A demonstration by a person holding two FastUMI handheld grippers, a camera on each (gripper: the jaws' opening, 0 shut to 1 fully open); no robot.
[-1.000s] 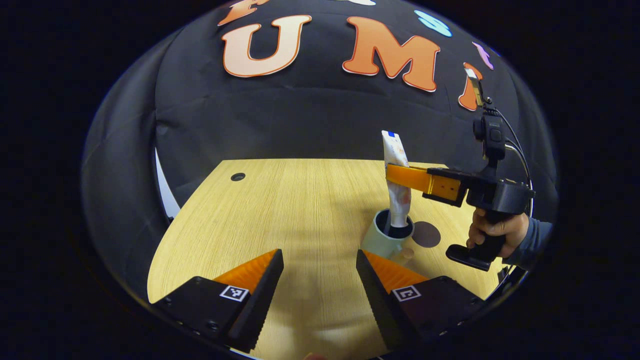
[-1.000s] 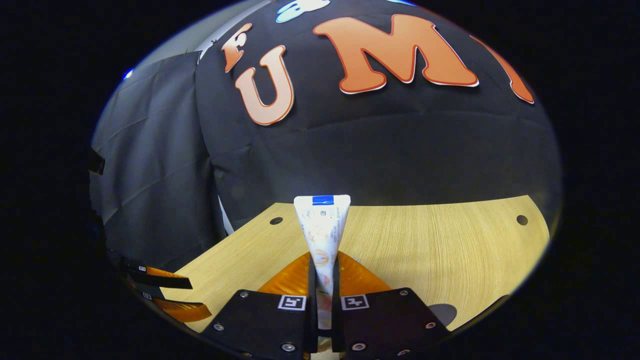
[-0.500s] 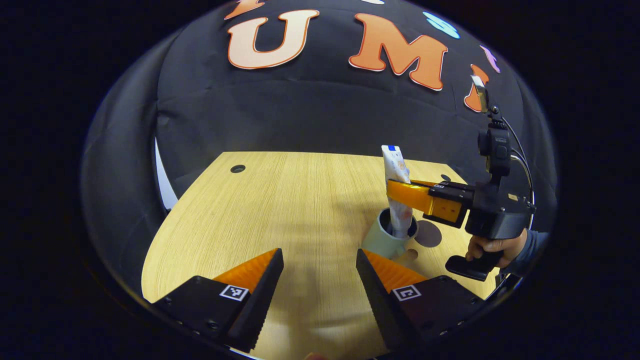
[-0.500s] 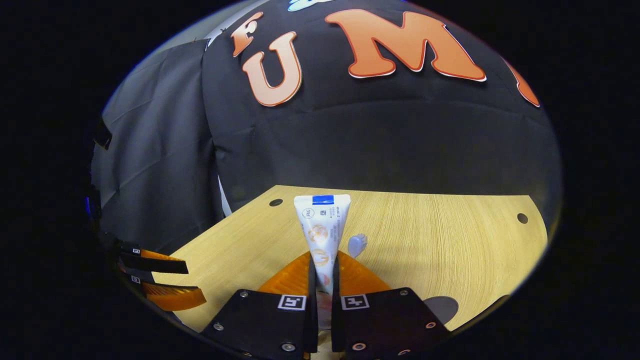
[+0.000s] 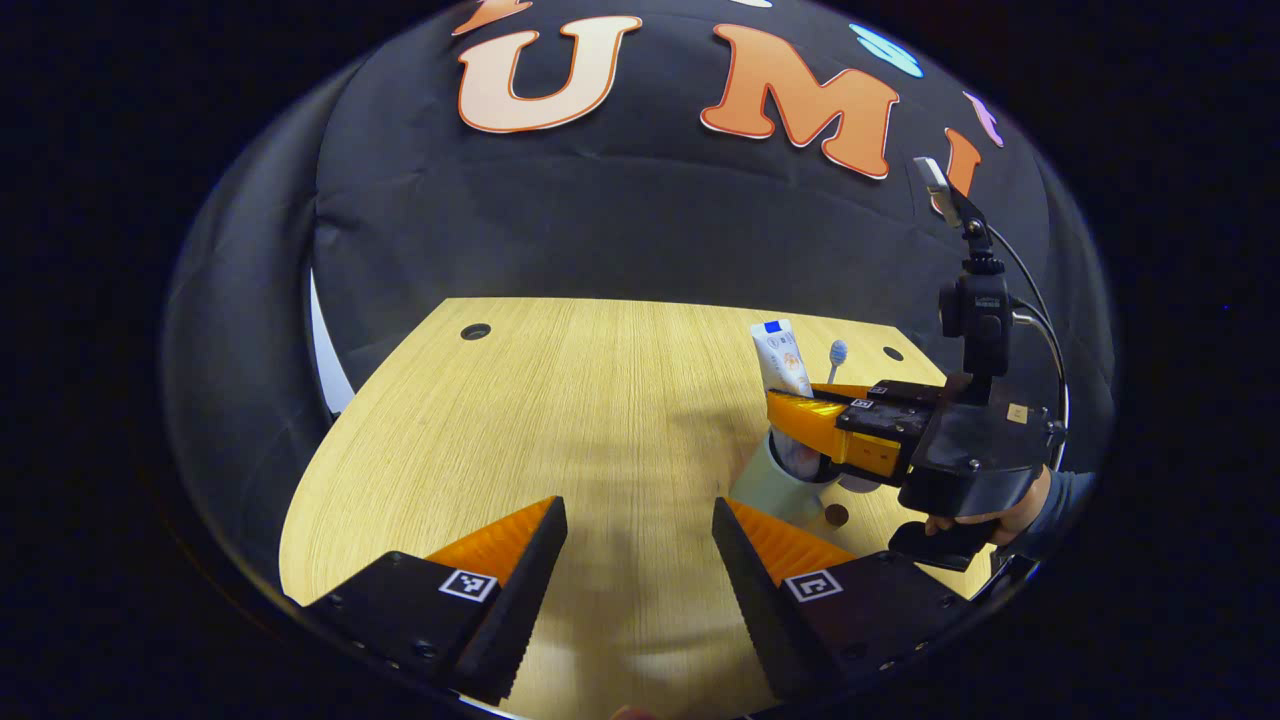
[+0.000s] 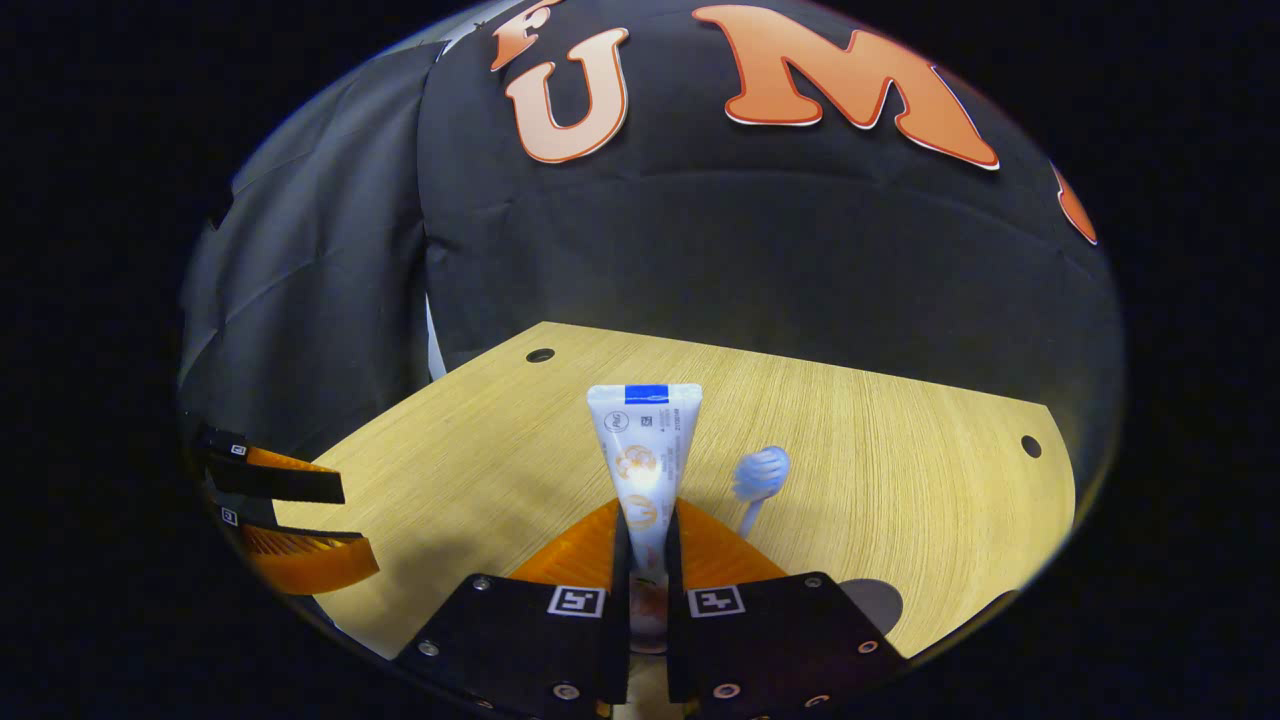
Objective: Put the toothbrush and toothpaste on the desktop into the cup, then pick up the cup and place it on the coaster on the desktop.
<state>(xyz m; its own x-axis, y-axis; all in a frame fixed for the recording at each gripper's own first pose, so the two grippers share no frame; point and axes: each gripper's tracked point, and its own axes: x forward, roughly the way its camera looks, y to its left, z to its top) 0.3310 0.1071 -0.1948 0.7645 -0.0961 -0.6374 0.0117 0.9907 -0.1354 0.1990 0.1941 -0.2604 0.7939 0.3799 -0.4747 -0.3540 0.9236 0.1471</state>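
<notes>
My right gripper (image 6: 643, 560) is shut on the white toothpaste tube (image 6: 645, 455), which stands upright with its flat end up. A toothbrush (image 6: 760, 475) with a pale blue head stands just right of the tube. In the left gripper view the toothpaste tube (image 5: 780, 360) and the toothbrush (image 5: 838, 350) rise out of the pale green cup (image 5: 762, 490), with the right gripper (image 5: 800, 412) low over its rim, held by a hand (image 5: 1000, 515). My left gripper (image 5: 635, 560) stands open above the desk, near the cup's left side. The grey round coaster (image 6: 875, 600) lies just right of the right gripper.
The wooden desk (image 5: 560, 420) has small round holes at the back left (image 5: 475, 331) and back right (image 5: 893, 353). Its near left edge is curved. The left gripper (image 6: 290, 530) hangs at the far left of the right gripper view.
The right gripper has come down with the toothpaste, sinking the tube deeper into the cup. The toothbrush head now stands beside the tube. My left gripper has stayed put.
</notes>
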